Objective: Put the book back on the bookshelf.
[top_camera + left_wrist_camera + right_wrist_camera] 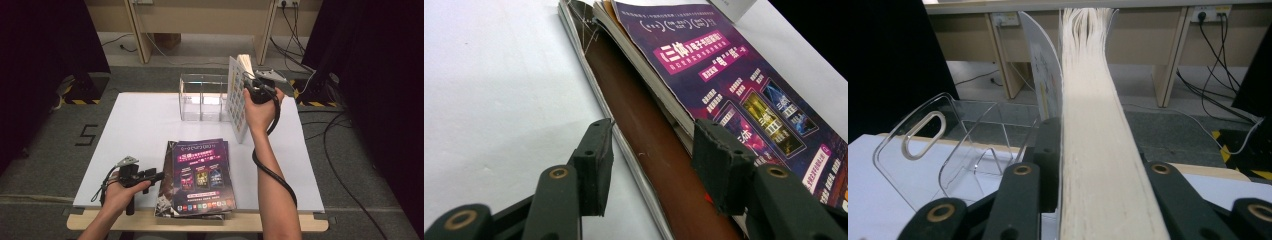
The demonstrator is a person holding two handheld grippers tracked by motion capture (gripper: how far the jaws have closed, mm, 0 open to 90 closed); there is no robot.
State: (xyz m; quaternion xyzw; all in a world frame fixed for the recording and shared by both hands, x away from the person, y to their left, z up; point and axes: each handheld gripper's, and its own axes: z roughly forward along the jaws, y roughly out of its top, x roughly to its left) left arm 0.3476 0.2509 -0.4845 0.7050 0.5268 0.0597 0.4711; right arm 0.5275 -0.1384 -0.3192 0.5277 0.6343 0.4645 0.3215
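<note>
An upright thick book (236,100) with a patterned white cover stands on its lower corner on the white table (140,125), right beside a clear acrylic file holder (202,97). My right gripper (250,87) is shut on its upper edge. The right gripper view looks along the book's cream page block (1093,125), held between the jaws of the right gripper (1095,150), with the holder (948,145) to the left. A stack of magazines (200,175) with a purple cover on top lies near the front edge. My left gripper (159,176) rests open at the stack's left side. In its own view the left gripper (651,160) straddles a brown cover (634,110) below the purple magazine (724,75).
Bare white tabletop spreads left of the holder and the stack. Behind the table stand wooden desk legs (137,35). Cables (345,150) trail over the grey floor at the right, and black curtains hang on both sides.
</note>
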